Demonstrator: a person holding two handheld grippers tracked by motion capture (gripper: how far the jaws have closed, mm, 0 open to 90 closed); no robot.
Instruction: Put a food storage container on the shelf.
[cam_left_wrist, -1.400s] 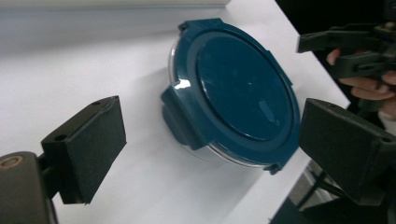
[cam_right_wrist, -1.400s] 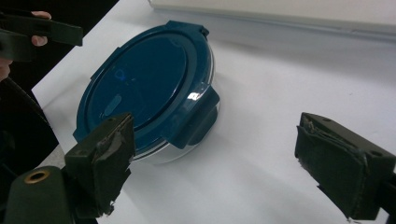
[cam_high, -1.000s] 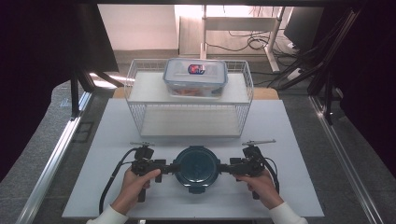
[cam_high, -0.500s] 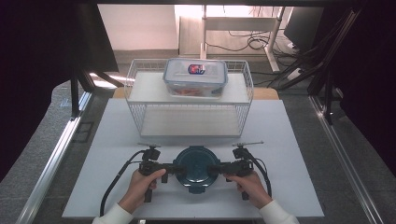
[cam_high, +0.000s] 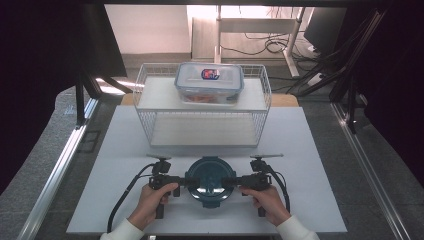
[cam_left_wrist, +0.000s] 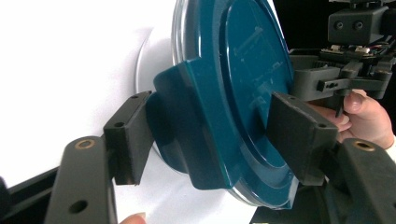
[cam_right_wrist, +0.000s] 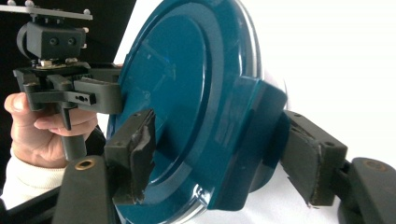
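Left gripper view shows our left gripper (cam_left_wrist: 212, 140) with its jaws, which have just been closing, set over a side clasp of the round teal lid (cam_left_wrist: 233, 88). One pad sits against the clasp flap and the other lies on the lid's top face, so we read this as a grasp on the lid. In the right gripper view, the right gripper (cam_right_wrist: 224, 154), whose jaws have likewise just been closing, straddles the opposite clasp, one pad on the lid's top face and the other at the clasp's outer side. Full contact there is hard to confirm, so we cannot tell whether it is clenched.

From the high view, the lid (cam_high: 210, 181) sits on its container near the front edge of the white table (cam_high: 320, 165), between both hands. Beyond it stands a white wire rack (cam_high: 150, 100) carrying a clear lidded food box (cam_high: 210, 82).

Hazards, in our judgement:
- Uneven pull on the two clasps could tip or slide the container, since nothing else restrains it.
- A pad may slip off the smooth flap if the grasp is shallow.

Hidden items: the container body under the lid, its contents, and any further clasps are not discernible.
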